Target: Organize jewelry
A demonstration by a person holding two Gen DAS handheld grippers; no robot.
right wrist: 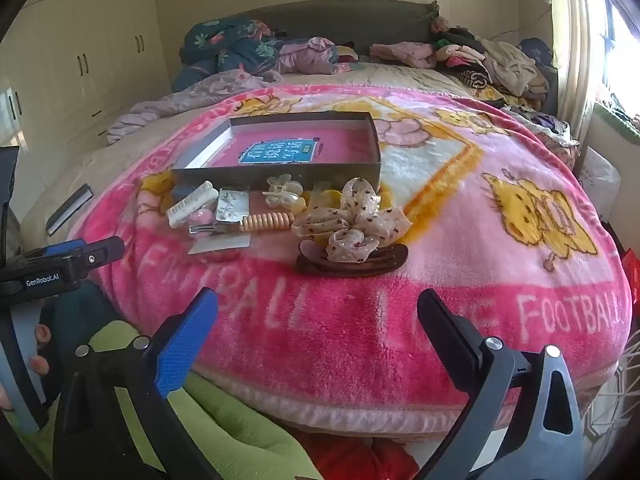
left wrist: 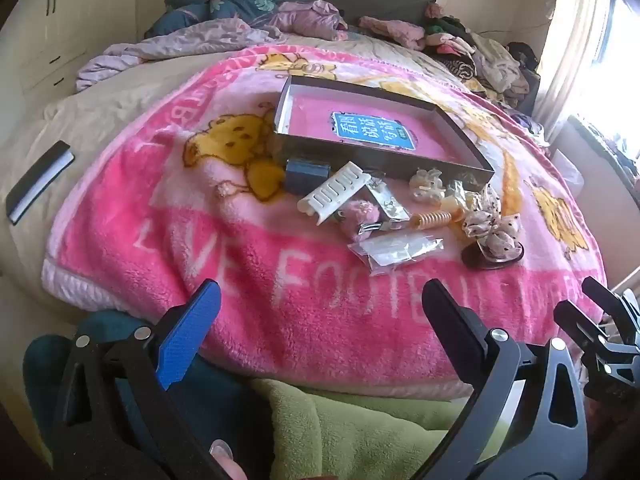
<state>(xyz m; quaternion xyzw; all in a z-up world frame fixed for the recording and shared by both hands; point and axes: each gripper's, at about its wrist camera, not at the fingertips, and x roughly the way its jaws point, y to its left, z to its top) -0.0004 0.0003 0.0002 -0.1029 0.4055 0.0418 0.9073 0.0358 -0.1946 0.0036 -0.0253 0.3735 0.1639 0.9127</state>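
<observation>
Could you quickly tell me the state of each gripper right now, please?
Left gripper: open, holding nothing.
Right gripper: open, holding nothing.

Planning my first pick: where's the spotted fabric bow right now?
In the right wrist view the spotted bow lies mid-frame on the pink blanket, atop a dark brown clip, right of the coiled hair tie.

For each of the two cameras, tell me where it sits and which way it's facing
Left wrist: rides the open left gripper, angled down over the bed toward the tray and hair-accessory pile; a fingertip shows below, the right gripper at right.
Right wrist: rides the open right gripper, aimed at the spotted bow clip from further right; the left gripper and fingers at left.
Shared: tray, bow clip, white comb, pink blanket.
</observation>
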